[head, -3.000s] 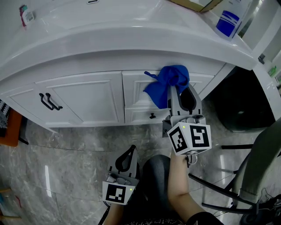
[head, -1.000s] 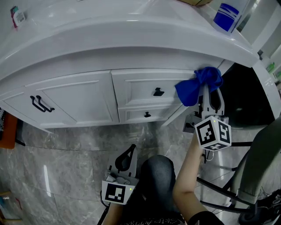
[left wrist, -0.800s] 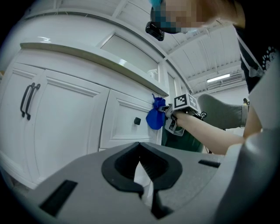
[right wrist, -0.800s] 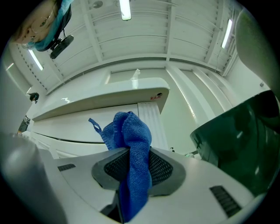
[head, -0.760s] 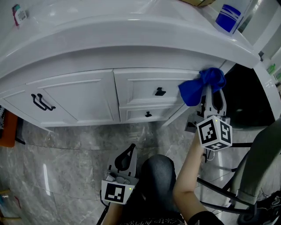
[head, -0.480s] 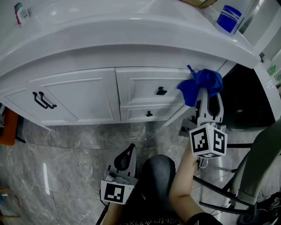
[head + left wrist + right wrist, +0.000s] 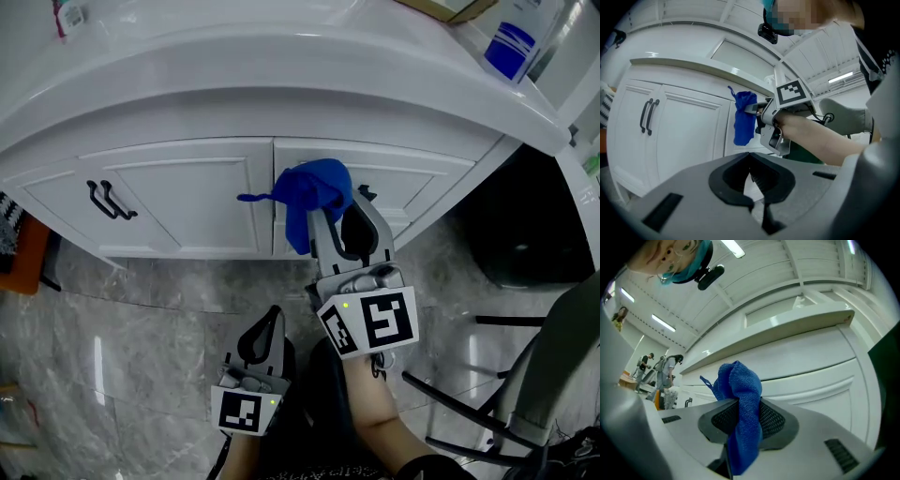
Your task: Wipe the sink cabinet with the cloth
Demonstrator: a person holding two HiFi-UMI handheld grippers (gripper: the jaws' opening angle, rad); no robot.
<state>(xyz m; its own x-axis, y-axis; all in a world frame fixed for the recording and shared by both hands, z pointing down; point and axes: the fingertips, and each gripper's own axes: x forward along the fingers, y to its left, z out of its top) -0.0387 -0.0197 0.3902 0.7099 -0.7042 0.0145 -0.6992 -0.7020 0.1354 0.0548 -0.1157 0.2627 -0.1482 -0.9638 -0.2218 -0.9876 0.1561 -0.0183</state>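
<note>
At the front of the white sink cabinet (image 7: 187, 187), the right gripper (image 7: 336, 211) is raised toward the panels with its jaws clamped on a blue cloth (image 7: 314, 187). In the right gripper view the cloth (image 7: 740, 385) is pinched between the 2 jaws of the right gripper (image 7: 745, 416); a bunched fold rises above them and a strip hangs down below. From the head view the bunched end covers the seam between the door with 2 black handles (image 7: 111, 200) and the drawer panels to its right, where a small black knob (image 7: 366, 194) shows just beside the cloth. The left gripper view shows the cloth (image 7: 743, 119) hanging down against the cabinet front, under the overhanging countertop (image 7: 693, 68); it appears to touch the panel, though the contact itself cannot be seen. The left gripper (image 7: 267, 319) is held low, near the person's lap and over the grey marble floor (image 7: 141, 309), well apart from the cabinet. Its jaws are closed together with nothing between them, as the left gripper view shows at the left gripper (image 7: 750, 154). On the countertop (image 7: 281, 66), at the far right, stands a bottle (image 7: 514, 47) with a blue label.
</note>
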